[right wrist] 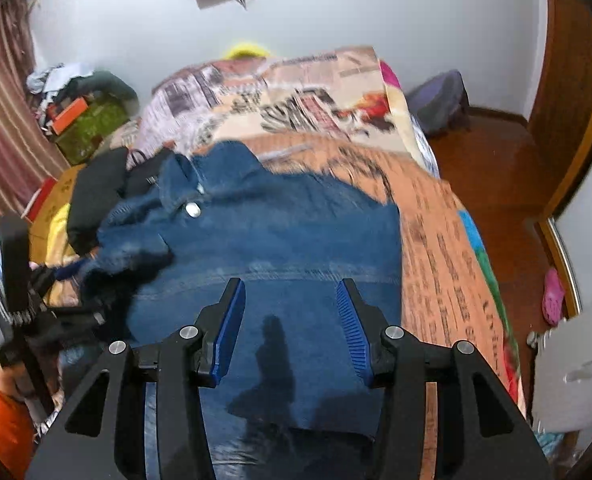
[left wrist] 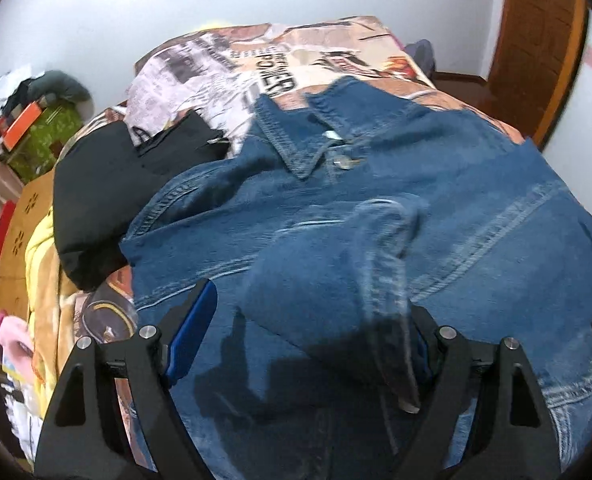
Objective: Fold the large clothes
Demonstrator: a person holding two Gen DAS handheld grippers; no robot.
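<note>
The jacket (right wrist: 264, 240) lies flat on the bed (right wrist: 436, 216) - the right gripper (right wrist: 290, 332) hangs open and empty above it. The left gripper (left wrist: 308, 344) is wide open around a loose sleeve (left wrist: 360, 264) - I think the sleeve may flop out and spoil the fold.
</note>
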